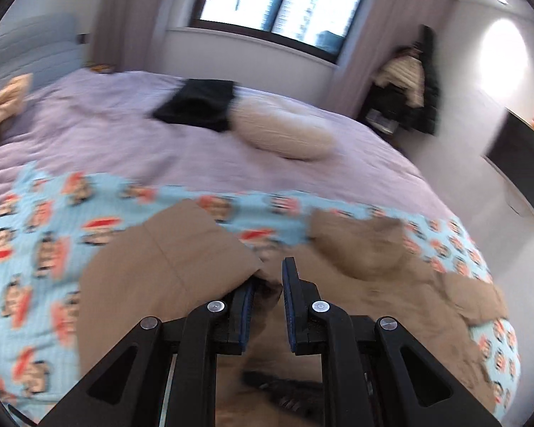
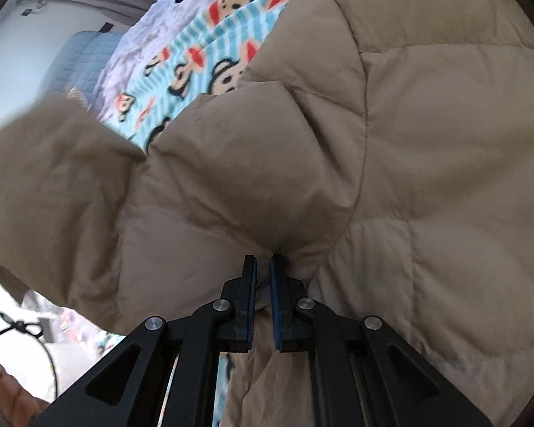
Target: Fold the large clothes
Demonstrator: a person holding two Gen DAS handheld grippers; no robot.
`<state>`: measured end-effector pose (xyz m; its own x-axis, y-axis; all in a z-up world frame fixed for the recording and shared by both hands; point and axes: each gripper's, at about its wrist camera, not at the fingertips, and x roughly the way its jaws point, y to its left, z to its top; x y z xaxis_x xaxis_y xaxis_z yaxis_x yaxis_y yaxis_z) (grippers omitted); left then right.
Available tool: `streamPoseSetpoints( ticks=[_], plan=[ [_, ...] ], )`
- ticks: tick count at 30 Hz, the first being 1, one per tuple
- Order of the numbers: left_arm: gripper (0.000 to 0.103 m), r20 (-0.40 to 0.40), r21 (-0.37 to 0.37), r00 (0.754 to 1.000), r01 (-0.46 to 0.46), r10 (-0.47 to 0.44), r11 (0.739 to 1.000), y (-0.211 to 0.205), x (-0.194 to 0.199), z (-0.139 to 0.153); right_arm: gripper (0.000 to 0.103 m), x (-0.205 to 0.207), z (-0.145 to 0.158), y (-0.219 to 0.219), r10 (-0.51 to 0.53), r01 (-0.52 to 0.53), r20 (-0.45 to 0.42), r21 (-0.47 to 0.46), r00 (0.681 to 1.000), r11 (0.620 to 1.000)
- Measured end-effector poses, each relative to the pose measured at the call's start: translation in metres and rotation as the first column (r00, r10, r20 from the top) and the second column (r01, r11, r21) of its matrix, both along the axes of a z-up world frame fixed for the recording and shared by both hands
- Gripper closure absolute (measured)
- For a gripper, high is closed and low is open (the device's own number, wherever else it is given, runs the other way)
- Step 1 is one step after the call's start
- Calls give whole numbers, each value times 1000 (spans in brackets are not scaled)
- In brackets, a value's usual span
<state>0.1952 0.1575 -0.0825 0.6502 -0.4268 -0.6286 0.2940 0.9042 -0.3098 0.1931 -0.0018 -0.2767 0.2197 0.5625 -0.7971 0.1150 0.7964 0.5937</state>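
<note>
Puffer coat (image 2: pixel 409 142) is lying ahead of both grippers on the monkey-print blanket (image 1: pixel 35 249): soft, bulky, slippery. My right gripper (image 2: pixel 263 259) is pinching a quilted fold; left gripper (image 1: pixel 268 277) is part-open, fabric between, grip unclear.

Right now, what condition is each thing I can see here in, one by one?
Tan puffer jacket: rumpled, not yet folded, lying on the cartoon blanket.
Right gripper: shut on a pinch of jacket fabric.
Left gripper: slightly apart, jacket fabric between its fingers.
Cartoon blanket: spread on the bed.
Black garment: folded.
Beige garment: folded.
</note>
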Motion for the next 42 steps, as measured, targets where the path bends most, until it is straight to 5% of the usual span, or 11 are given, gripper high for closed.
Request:
streamPoseSetpoints(
  ticks=[8,15,20,23,24,25,26,30,34,39,42],
  plan=[
    [86,-90,2,967,238,-237,971,-162,-12,-49,95,-69,67,-165,-174,186,93,-135,980,973],
    [86,-284,118,926,290,-248,950,-212,-37,-125,94,-94,71,-248,-276,285,70,-200,959,938],
    [85,-228,185,945,280,-236,942,-179,-67,-101,94,-91,81,-237,-232,249,97,-247,968,936],
    [5,-168,200,967,226,-193,953,-145,-79,-74,86,-90,94,-216,-117,160,149,-327,982,931],
    [2,-112,200,981,181,-161,963,-127,-85,-62,60,-91,100,-206,-57,118,173,-366,983,923],
    [2,-95,200,983,172,-156,965,-115,-87,-57,23,-97,106,-201,-8,85,194,-396,981,914],
    [2,-102,203,982,174,-156,964,-106,-85,-55,14,-93,113,-186,57,46,226,-426,972,903],
    [2,-169,215,986,37,0,976,-50,-55,-71,13,-81,119,-122,329,-117,266,-589,906,800],
    [2,-298,88,935,-173,191,981,19,-25,-98,13,-70,116,-67,484,-180,274,-692,831,700],
    [2,-401,-16,869,-323,290,946,70,-20,-123,13,-43,102,-31,457,-175,278,-663,845,728],
    [2,-407,13,863,-323,300,946,74,-15,-133,13,-34,74,-5,478,-179,220,-733,851,656]
  ],
)
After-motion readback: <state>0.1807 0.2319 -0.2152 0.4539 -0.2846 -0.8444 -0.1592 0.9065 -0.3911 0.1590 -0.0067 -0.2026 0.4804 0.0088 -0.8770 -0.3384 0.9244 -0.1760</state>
